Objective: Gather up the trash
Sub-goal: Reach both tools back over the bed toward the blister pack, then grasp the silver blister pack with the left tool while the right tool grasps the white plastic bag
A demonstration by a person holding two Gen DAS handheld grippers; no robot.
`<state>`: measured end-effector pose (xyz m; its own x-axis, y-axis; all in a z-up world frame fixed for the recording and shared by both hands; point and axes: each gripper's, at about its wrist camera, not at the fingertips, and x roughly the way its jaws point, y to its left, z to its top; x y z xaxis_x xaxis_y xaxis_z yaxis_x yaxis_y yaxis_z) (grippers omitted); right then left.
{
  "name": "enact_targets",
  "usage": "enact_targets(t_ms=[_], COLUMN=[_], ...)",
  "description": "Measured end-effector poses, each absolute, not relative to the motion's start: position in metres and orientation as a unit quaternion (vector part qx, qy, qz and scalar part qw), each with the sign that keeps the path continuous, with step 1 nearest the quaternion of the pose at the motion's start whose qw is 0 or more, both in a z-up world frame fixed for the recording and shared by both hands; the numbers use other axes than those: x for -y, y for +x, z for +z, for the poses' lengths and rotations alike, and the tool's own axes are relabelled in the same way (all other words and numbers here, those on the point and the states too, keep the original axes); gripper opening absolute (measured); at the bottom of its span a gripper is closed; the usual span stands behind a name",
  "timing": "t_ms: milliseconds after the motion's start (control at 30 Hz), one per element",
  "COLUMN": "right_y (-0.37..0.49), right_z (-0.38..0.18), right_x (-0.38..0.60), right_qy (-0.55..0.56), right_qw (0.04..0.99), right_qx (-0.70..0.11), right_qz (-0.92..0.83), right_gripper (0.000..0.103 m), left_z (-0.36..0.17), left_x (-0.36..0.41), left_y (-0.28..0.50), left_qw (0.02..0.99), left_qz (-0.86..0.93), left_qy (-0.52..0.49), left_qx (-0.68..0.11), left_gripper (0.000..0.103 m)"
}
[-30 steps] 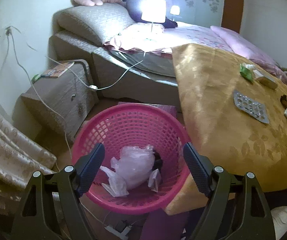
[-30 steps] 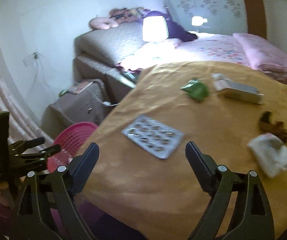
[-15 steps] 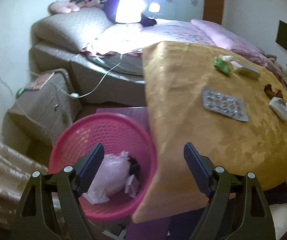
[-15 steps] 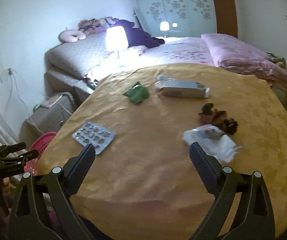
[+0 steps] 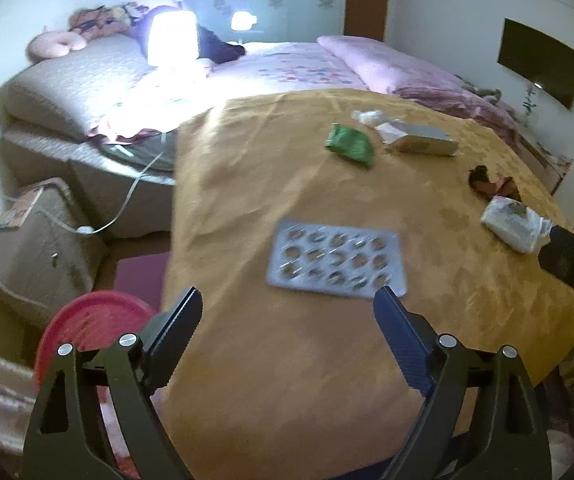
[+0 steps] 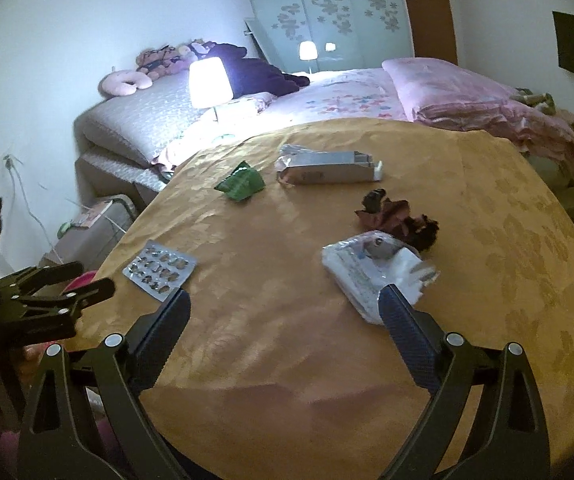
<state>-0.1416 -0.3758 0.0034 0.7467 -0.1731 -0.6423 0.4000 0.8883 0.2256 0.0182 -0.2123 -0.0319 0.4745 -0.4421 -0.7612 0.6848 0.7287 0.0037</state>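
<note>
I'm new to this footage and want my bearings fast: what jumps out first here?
A gold tablecloth fills both views, strewn with trash: a silver blister pack near its left edge, a green wrapper and an opened grey carton farther back, a white crumpled packet ahead of the right gripper. Behind glows a lit lamp on the bed; a pink basket sits on the floor, lower left.

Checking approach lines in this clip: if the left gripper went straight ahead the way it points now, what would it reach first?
Most likely the blister pack: it lies on the gold tablecloth just beyond the open left gripper, roughly on its centre line. Nothing else lies between them. Height above the cloth is hard to judge in the fisheye view.
</note>
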Motion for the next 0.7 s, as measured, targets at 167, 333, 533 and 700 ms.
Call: enact_targets(t_ms=[167, 333, 533, 700], right_y=[-0.148, -0.15, -0.153, -0.153], right_z=[0.001, 0.0, -0.001, -0.003], right_x=[0.385, 0.388, 0.397, 0.4], right_qy=[0.189, 0.193, 0.202, 0.206], right_qw=[0.914, 0.913, 0.911, 0.91], right_qx=[-0.319, -0.318, -0.316, -0.316], right_qz=[-0.164, -0.166, -0.173, -0.175], right_gripper=[0.092, 0.092, 0.092, 0.092], left_z=[-0.039, -0.049, -0.059, -0.061], left_x=[0.24, 0.259, 0.271, 0.276], left_y=[0.02, 0.026, 0.03, 0.027], left_qw=[0.836, 0.826, 0.81, 0.807], left_qz=[-0.347, -0.352, -0.374, -0.378], left_qy=[0.17, 0.186, 0.199, 0.22], left_qx=[-0.389, -0.398, -0.404, -0.396], left_gripper=[0.085, 0.085, 0.087, 0.087])
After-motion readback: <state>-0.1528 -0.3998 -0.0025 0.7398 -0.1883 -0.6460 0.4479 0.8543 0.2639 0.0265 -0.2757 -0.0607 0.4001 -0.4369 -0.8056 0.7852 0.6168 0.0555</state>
